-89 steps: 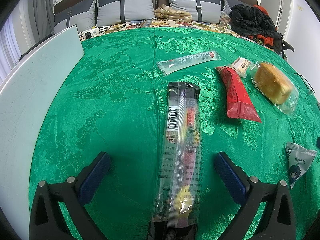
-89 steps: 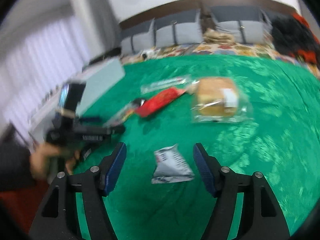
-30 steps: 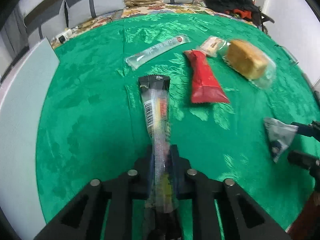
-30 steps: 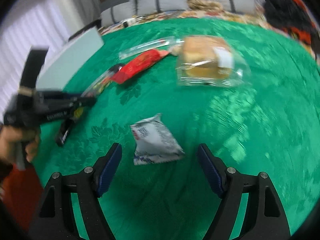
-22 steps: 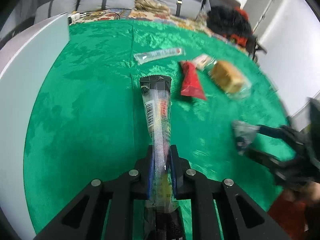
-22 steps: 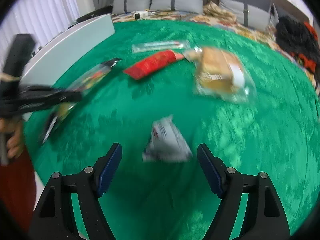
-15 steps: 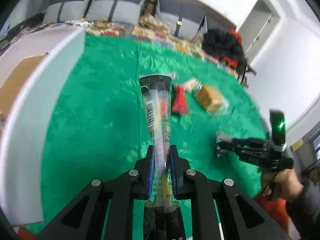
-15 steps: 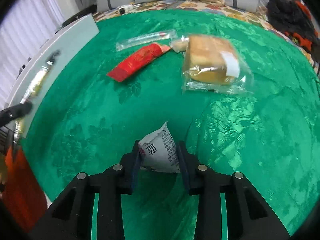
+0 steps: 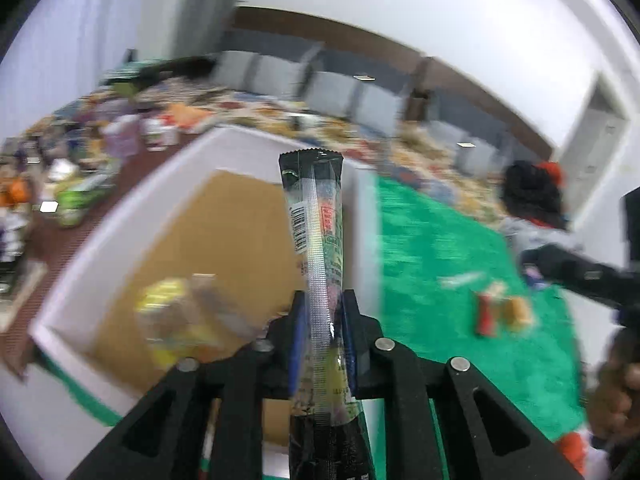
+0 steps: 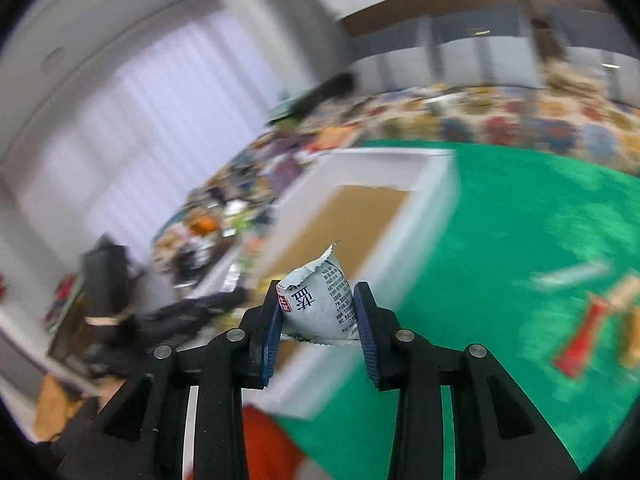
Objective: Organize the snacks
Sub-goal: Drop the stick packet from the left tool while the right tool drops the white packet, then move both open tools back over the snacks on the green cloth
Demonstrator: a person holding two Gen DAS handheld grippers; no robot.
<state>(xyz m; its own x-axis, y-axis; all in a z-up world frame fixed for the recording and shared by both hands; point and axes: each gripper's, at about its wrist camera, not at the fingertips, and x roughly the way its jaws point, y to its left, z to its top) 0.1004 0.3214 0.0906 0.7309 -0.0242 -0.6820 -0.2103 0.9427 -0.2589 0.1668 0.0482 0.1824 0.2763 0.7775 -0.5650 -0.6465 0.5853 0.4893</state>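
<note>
My left gripper (image 9: 323, 322) is shut on a long clear-and-black snack stick packet (image 9: 318, 240), held in the air over a white box (image 9: 120, 216) with a brown cardboard floor. A yellow packet (image 9: 168, 320) lies blurred inside the box. My right gripper (image 10: 318, 320) is shut on a small white pillow packet (image 10: 318, 306), held above the near edge of the same white box (image 10: 432, 200). The red packet (image 10: 580, 340) and the bread packet (image 9: 518, 310) lie on the green cloth.
The green tablecloth (image 9: 440, 280) covers the table to the right of the box. A long clear packet (image 10: 572, 274) lies on it. The right gripper and hand show at the right of the left wrist view (image 9: 580, 276). Cluttered shelves and a bed are behind, blurred.
Both grippers have swung left from over the cloth to the white box, each carrying its packet. The views are now motion-blurred.
</note>
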